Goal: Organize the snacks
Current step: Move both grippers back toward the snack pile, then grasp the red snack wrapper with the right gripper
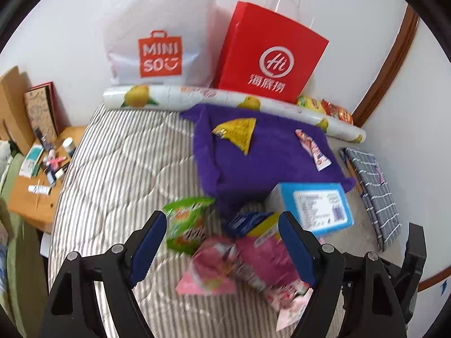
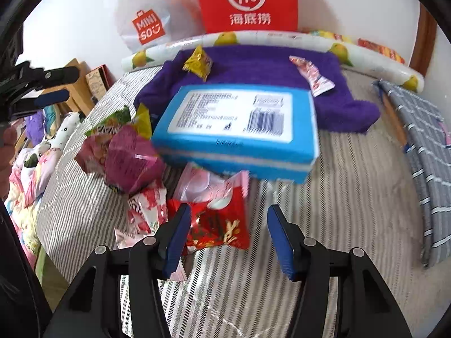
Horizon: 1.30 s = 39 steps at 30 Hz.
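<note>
Clamping now with your right claw (image 2: 227, 236) released risks dragging the pink wrapper (image 2: 210, 187) along with the red packet (image 2: 218, 225); left claw (image 1: 222, 246) is released too.

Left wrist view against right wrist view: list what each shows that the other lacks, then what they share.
Left only: a wooden side table cluttered with small items, and a blue packet under the box.
Right only: a red snack pack between the right claw's open fingers, and plush toys at the left edge.
Shared: blue box, purple towel, red bag, white bag, striped bedding.
</note>
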### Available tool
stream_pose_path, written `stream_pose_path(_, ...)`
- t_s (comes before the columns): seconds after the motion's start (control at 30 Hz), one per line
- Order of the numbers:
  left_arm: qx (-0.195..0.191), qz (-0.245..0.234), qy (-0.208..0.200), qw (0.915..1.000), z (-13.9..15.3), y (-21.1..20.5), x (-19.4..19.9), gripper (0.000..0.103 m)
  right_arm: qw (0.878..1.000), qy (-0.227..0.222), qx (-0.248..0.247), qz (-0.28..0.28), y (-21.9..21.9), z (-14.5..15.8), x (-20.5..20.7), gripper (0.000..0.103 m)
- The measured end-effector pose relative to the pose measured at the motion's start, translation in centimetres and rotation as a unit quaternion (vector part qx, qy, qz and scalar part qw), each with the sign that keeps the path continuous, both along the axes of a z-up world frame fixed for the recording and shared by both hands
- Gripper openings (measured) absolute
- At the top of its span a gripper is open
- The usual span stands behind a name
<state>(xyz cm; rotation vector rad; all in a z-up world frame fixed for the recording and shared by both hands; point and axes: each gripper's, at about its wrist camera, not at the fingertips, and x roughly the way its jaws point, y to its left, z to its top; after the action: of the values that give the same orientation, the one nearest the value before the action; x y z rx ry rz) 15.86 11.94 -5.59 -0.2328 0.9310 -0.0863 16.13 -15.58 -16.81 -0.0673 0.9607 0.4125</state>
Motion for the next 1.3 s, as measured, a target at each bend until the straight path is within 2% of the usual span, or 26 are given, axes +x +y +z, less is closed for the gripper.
stream_pose_path(0.2,-0.005,0.012,0.018,0.9998,-1.5,1.1,-1.5,0.080,1.000,0.006,-0.006,0.019,1.1,-1.1,-0.4,0.057)
stream_pose_path(0.63,-0.017,0.013,0.035,0.9991,-3.3,1.5,-2.8,0.080,0.998,-0.004,-0.055,0.031,2.6,-2.4,0.0,0.061)
stream_pose_path(0.67,-0.016,0.014,0.036,0.9991,-3.4,1.6,-2.9,0.080,0.998,-0.006,-0.057,0.035,2.6,-2.3,-0.1,0.060)
stream_pose_path(0.7,-0.014,0.016,0.037,0.9991,-3.5,1.6,-3.0,0.080,0.998,-0.008,-0.056,0.038,2.5,-2.2,-0.2,0.054)
stream_pose_path(0.73,-0.013,0.018,0.038,0.9991,-3.6,1.7,-3.1,0.080,0.998,-0.009,-0.055,0.038,2.3,-2.0,-0.3,0.049)
stream_pose_path(0.83,-0.011,0.021,0.037,0.9990,-3.7,1.9,-3.4,0.080,0.999,-0.006,-0.037,0.028,1.3,-1.6,-0.4,0.045)
stream_pose_path(1.0,-0.008,0.027,0.038,0.9989,-4.4,2.0,-4.1,0.080,1.000,-0.014,-0.010,-0.001,-1.3,-0.5,-0.9,0.045)
stream_pose_path(1.17,-0.029,0.029,0.027,0.9988,-5.0,1.9,-4.2,0.080,0.999,-0.024,-0.013,-0.036,-3.9,-0.1,-1.1,0.045)
stream_pose_path(1.3,-0.024,0.017,0.033,0.9990,-5.6,1.0,-3.2,0.080,0.999,-0.011,-0.016,-0.049,-5.1,-1.0,-0.8,0.045)
